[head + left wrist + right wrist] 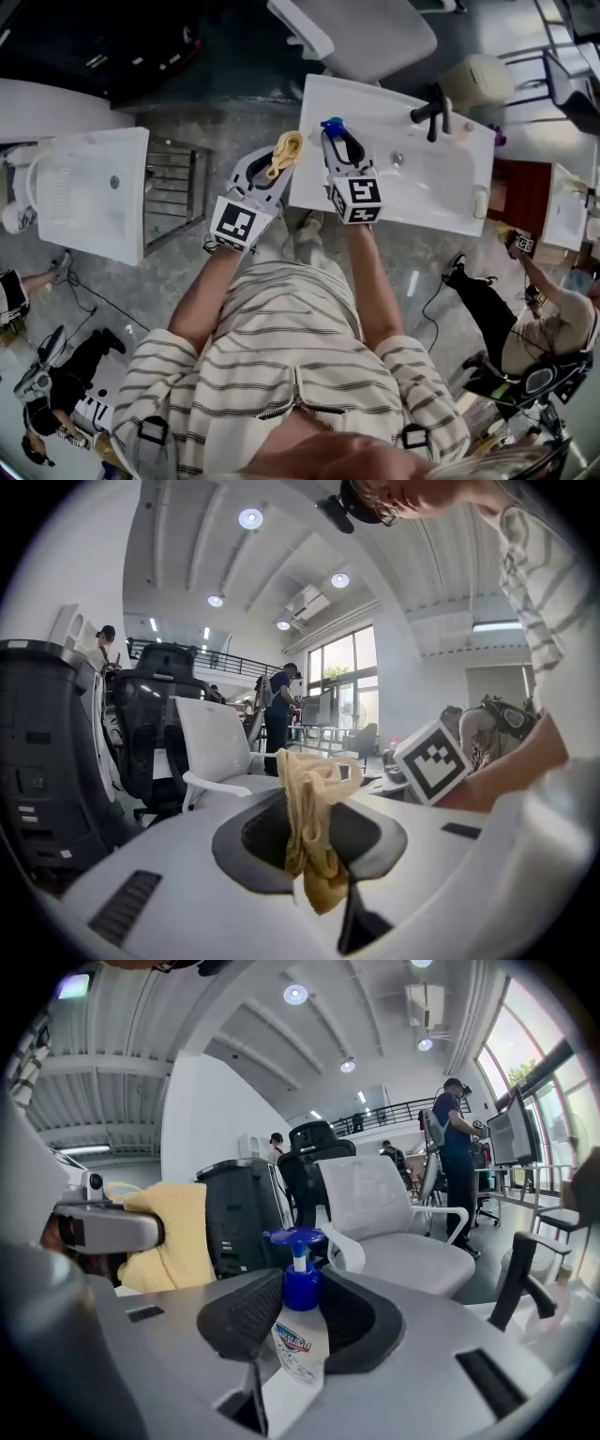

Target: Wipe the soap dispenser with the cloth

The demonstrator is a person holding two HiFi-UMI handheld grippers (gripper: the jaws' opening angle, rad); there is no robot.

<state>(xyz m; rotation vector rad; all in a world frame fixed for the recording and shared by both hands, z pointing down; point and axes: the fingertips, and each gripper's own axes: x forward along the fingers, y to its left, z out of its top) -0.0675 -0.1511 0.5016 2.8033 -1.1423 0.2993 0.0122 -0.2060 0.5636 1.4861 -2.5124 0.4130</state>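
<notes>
White sink point(441, 183), left tool point(275, 161) pinching cloth point(287, 148), right tool point(339, 147) clamping soap dispenser point(333, 125), label point(296, 1346) apparently hidden in head view

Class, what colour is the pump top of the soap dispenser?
Blue; the pump top shows best in the right gripper view.

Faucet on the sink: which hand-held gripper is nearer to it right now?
Right. The right hand-held gripper, holding the soap dispenser, is over the left part of the sink, left of the faucet. The left hand-held gripper, holding the cloth, is farther left, off its edge.
</notes>
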